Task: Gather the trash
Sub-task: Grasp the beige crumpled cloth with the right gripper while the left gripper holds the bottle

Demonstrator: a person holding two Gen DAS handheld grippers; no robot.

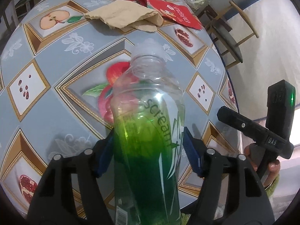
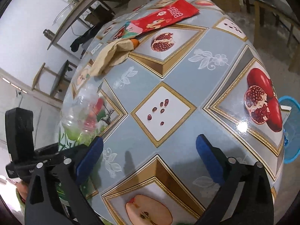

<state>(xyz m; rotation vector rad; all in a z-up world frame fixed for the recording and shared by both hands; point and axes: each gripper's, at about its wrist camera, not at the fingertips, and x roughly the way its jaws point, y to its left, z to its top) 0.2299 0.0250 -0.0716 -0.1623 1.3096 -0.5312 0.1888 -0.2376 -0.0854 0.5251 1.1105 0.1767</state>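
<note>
My left gripper point(image 1: 148, 142) is shut on a clear plastic bottle with a green label point(image 1: 148, 131), uncapped, held above the table. The bottle also shows at the left of the right wrist view point(image 2: 82, 116). A crumpled brown paper bag point(image 1: 127, 16) lies at the far side of the table, also in the right wrist view point(image 2: 110, 56). A red snack wrapper point(image 1: 176, 13) lies beside it, also in the right wrist view point(image 2: 168, 16). My right gripper point(image 2: 150, 153) is open and empty over the table; its body shows in the left wrist view point(image 1: 262, 129).
The table point(image 2: 168, 86) has a fruit-patterned cloth. A blue basket point(image 2: 292, 131) stands on the floor beyond its right edge. An orange object point(image 2: 135, 42) peeks from under the bag. Chairs point(image 1: 230, 30) and clutter stand around the table.
</note>
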